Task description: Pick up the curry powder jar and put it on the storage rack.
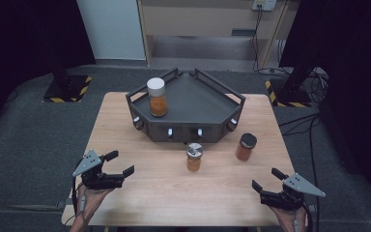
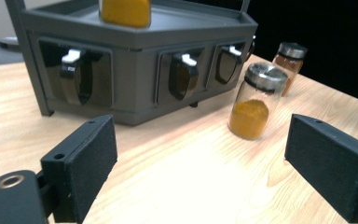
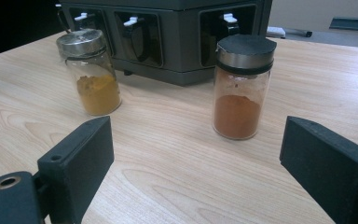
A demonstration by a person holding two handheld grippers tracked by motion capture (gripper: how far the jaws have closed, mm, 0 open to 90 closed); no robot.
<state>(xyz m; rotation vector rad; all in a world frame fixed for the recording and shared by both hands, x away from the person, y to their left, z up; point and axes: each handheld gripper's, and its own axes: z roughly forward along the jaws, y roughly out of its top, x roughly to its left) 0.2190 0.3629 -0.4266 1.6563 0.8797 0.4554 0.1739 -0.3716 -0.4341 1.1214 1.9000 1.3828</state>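
Observation:
A dark grey angular spice rack stands at the back of the wooden table, with a white-capped jar of orange powder on its top. In front of it stand a silver-lidded jar of yellow powder and a black-lidded jar of red-brown powder. My left gripper is open near the front left edge, facing the yellow jar. My right gripper is open at the front right, facing the red-brown jar. Both hold nothing.
The rack's front faces carry several recessed slots with white-tipped clips. Bare wooden tabletop lies between the grippers and the jars. Black stands with striped bases and cables sit on the floor beyond.

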